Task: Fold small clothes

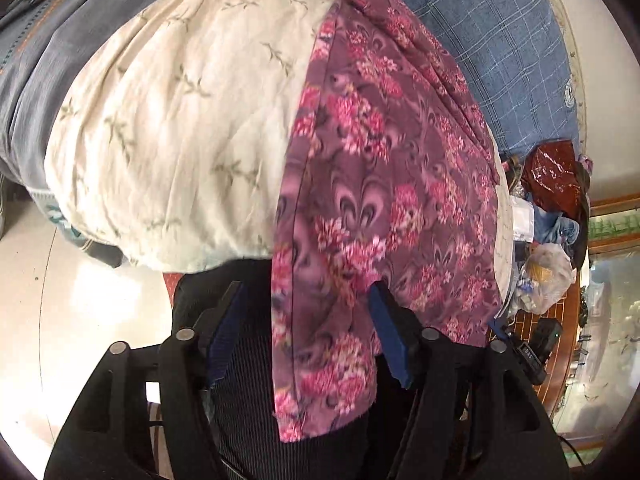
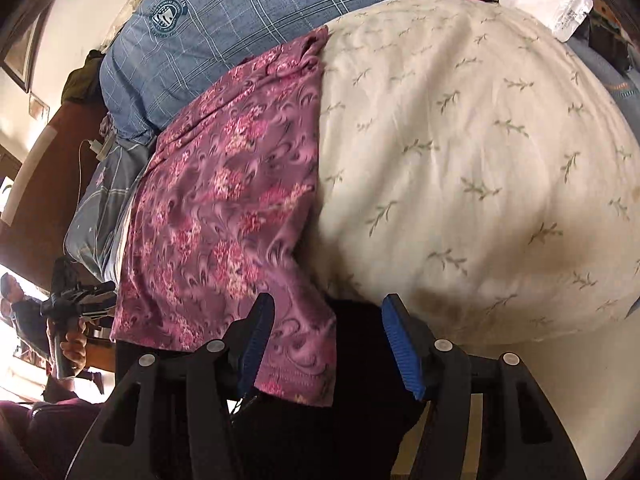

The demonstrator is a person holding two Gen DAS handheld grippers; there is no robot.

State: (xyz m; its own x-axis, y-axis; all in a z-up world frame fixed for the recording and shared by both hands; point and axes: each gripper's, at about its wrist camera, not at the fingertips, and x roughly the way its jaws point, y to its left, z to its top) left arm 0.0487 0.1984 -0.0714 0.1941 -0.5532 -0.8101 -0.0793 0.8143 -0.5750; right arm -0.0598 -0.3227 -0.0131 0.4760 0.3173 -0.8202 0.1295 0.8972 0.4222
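Both claws sit nearest, at the near edge of the bed, and both stand wide open with nothing between their blue pads. From the left wrist view, the left claw (image 1: 306,312) has the hanging end of the purple floral garment (image 1: 384,184) lying in the gap between its fingers, but the fingers do not press it. The right claw (image 2: 328,340) is in a similar place: the garment's hem (image 2: 296,368) hangs just beside its left finger and partly in the gap, also not pinched.

The garment (image 2: 224,200) lies stretched out long, from the far blue checked pillow (image 2: 248,12) down to the near edge, where its end drops over the side. It rests on the cream quilt (image 2: 460,160), which is printed with small green twigs and makes a soft, rounded base. I think it is laid this way so that it is flat and its edges are easy to reach for folding.

My judgement is that the claws are placed at the near hem to take it and carry it toward the far end for a fold. Because the quilt is soft and bulging, the cloth may slide or wrinkle when pulled.

On the far right in the left view, a wooden table (image 1: 556,312) carries some plastic bags (image 1: 544,276).
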